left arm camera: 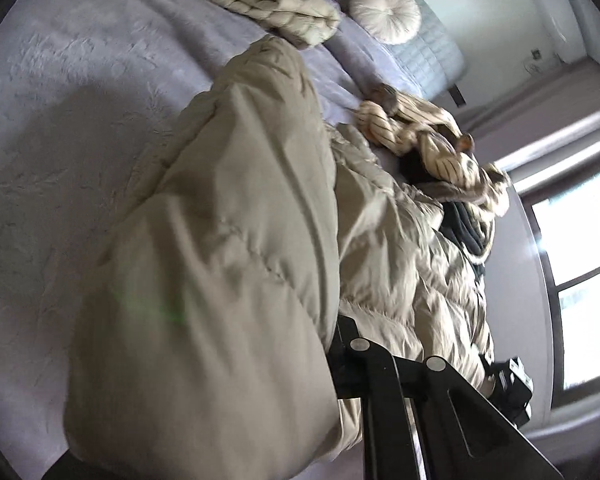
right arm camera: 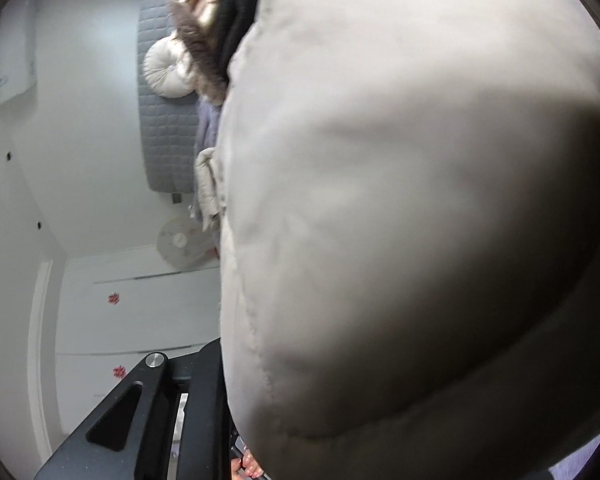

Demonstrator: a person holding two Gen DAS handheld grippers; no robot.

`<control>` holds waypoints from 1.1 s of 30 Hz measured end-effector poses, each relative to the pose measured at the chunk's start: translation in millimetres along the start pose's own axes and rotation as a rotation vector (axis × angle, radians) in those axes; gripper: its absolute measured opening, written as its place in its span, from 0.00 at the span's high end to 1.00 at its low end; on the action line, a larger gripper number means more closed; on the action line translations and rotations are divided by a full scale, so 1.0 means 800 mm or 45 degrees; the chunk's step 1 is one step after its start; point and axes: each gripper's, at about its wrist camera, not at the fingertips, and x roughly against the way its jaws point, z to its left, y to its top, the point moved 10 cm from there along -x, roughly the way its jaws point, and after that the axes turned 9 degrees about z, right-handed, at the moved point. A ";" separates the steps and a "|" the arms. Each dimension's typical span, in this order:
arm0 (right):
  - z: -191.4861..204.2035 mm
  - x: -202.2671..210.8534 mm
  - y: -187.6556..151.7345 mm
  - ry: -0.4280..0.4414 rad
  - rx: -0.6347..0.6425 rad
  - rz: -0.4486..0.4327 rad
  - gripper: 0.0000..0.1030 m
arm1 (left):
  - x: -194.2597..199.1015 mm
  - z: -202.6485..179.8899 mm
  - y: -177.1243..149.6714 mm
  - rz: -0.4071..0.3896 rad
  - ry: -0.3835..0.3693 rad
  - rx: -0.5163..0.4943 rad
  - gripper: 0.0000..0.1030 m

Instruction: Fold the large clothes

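Both pairs of jaws are clamped on one beige puffer jacket, which lies partly raised over a lavender bedspread. Seen from the left wrist, the left gripper pinches a fold of the quilted fabric, its black fingers running up from the lower edge and vanishing under the cloth; the fingertips themselves are hidden. A padded panel billows to the left of those jaws, while the rest of the jacket spreads ahead and to the right. Beyond it sits a dark fur-trimmed hood with a black lining. Farther ahead lies a cream striped garment, with a round white cushion against a grey quilted headboard. A bright window stands off to the right.

Seen from the right wrist, the right gripper meets the jacket's edge, its black fingers disappearing into pale fabric that fills everything to the right of the jaws. Painted fingernails show at the bottom edge. White cupboard doors stand to the left.
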 end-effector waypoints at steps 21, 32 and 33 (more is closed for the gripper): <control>-0.080 0.124 -0.212 -0.123 -0.070 0.073 0.77 | 0.129 0.037 -0.244 0.262 0.021 -0.107 0.84; -0.130 0.160 -0.228 -0.485 -0.073 0.265 0.38 | 0.147 0.095 -0.342 0.317 0.379 0.064 0.54; -0.126 0.166 -0.229 -0.537 -0.043 0.278 0.35 | 0.157 0.096 -0.344 0.310 0.399 0.062 0.54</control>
